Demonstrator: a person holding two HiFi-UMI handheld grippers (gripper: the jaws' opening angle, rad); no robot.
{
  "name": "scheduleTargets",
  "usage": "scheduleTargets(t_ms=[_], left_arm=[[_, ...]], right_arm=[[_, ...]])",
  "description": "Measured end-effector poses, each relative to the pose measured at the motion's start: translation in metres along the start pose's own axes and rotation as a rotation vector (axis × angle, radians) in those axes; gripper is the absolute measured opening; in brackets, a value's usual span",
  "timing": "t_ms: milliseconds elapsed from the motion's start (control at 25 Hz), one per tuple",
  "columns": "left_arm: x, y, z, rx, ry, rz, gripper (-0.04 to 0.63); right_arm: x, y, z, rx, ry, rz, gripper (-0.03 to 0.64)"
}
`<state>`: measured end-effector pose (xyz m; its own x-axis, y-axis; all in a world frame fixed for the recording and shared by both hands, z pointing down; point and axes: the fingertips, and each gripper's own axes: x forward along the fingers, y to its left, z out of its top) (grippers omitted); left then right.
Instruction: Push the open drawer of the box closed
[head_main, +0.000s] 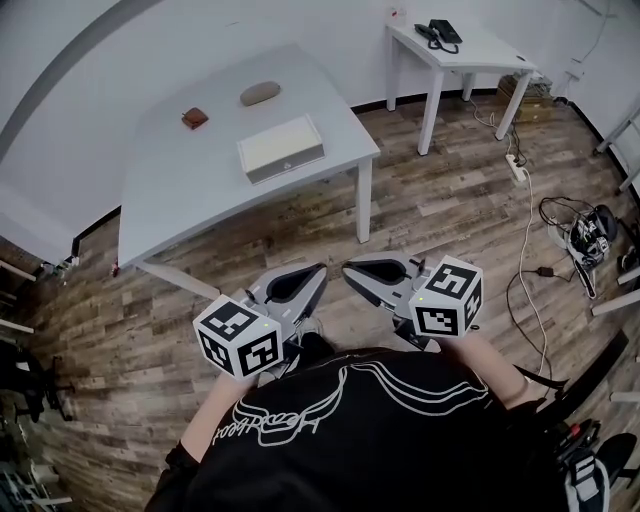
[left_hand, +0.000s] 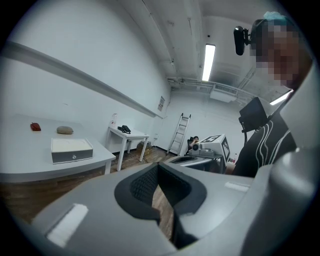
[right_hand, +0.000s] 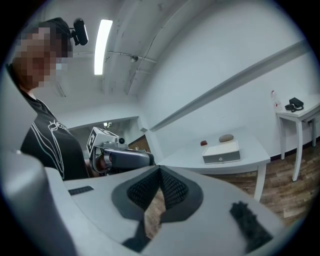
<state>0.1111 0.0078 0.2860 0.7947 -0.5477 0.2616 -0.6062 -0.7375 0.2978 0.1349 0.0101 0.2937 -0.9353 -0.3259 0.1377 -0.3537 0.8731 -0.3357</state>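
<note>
A flat white box (head_main: 280, 147) with a grey drawer front lies on the white table (head_main: 180, 190), well ahead of me. The left gripper view shows the same box (left_hand: 72, 150) with a small knob on its front, and the right gripper view shows the box (right_hand: 222, 151) too. I cannot tell how far the drawer stands out. My left gripper (head_main: 318, 269) and right gripper (head_main: 348, 268) hover over the wooden floor near my body, tips almost touching, far from the box. Both are shut with nothing held; the left gripper (left_hand: 157, 167) and right gripper (right_hand: 160, 171) show their pads meeting.
A small brown object (head_main: 195, 117) and a grey oval object (head_main: 259, 93) lie behind the box. A second white table (head_main: 470, 48) with a black phone (head_main: 440, 32) stands at the back right. Cables and a power strip (head_main: 517, 166) lie on the floor to the right.
</note>
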Motion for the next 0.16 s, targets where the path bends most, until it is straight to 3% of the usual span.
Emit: scheduleTargets(t_ms=[160], left_arm=[[0.0037,-0.0007,-0.0024,-0.003,0.004,-0.003,0.006]], right_arm=[[-0.0023,-0.0030,-0.0026,0.007,-0.003,0.000,0.008]])
